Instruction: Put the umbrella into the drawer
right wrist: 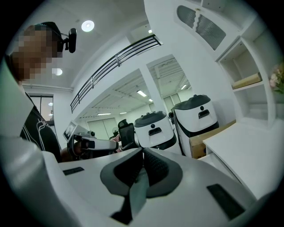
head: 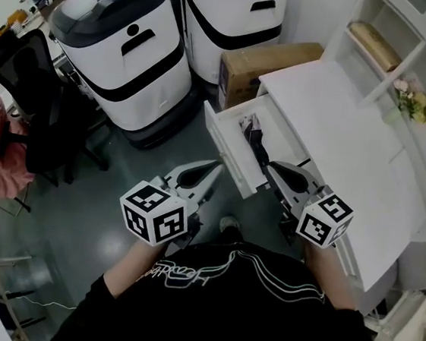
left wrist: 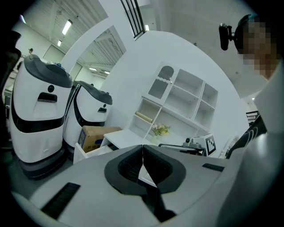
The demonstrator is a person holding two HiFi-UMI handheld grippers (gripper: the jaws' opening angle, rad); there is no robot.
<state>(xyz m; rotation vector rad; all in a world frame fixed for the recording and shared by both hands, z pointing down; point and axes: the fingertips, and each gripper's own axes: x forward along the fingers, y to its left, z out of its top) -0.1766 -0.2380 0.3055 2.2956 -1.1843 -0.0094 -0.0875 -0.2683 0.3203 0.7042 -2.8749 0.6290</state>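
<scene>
Just short of the open drawer (head: 227,151), the left gripper (left wrist: 142,149) and the right gripper (right wrist: 143,153) are held with their ribbed dark jaws closed together and nothing gripped between them. The umbrella (head: 257,142), a slim dark folded bundle, is seen lying lengthwise inside the drawer, whose smooth white walls leave free room beside it. Beyond the drawer, a brown cardboard box (head: 265,63) and two rounded white machines (head: 127,49) are crowded near its far end.
</scene>
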